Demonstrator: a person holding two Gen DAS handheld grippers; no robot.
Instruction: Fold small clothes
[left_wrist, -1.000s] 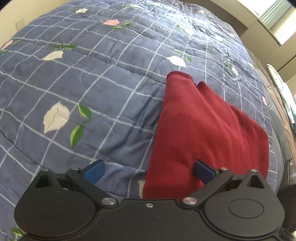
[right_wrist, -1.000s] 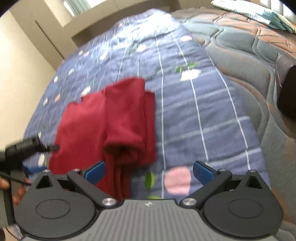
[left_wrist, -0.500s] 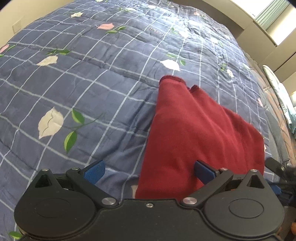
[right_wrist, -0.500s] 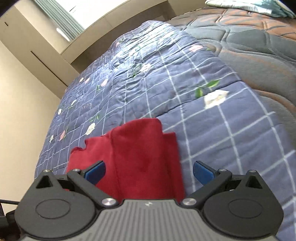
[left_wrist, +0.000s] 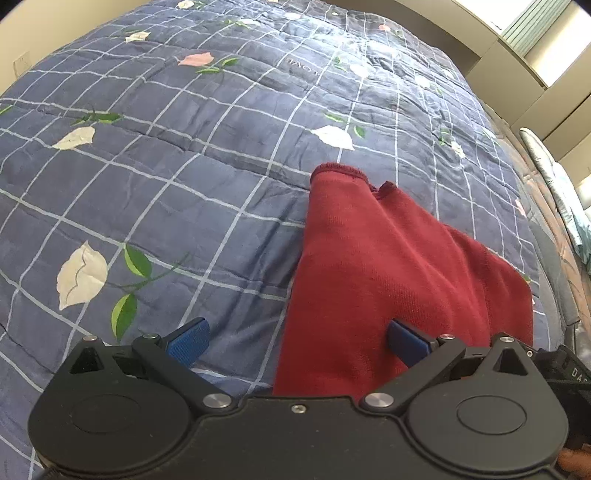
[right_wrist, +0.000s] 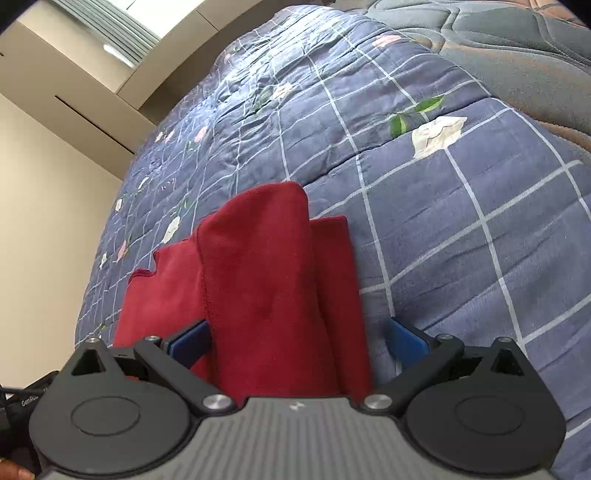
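Right wrist view showed the folded dark red knit garment (right_wrist: 273, 288) lying on the blue checked floral quilt (right_wrist: 443, 229) of the bed, its near end between the wide-open, empty right hand-held gripper (right_wrist: 297, 341). Left hand-held gripper (left_wrist: 298, 341) gaped empty above its left edge (left_wrist: 388, 273).

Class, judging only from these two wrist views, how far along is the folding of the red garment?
Done: the red garment lies on the blue quilt with a layer already folded over itself. In hand: nothing; the left gripper and right gripper are both open around its near edge. Left: probably a final fold.
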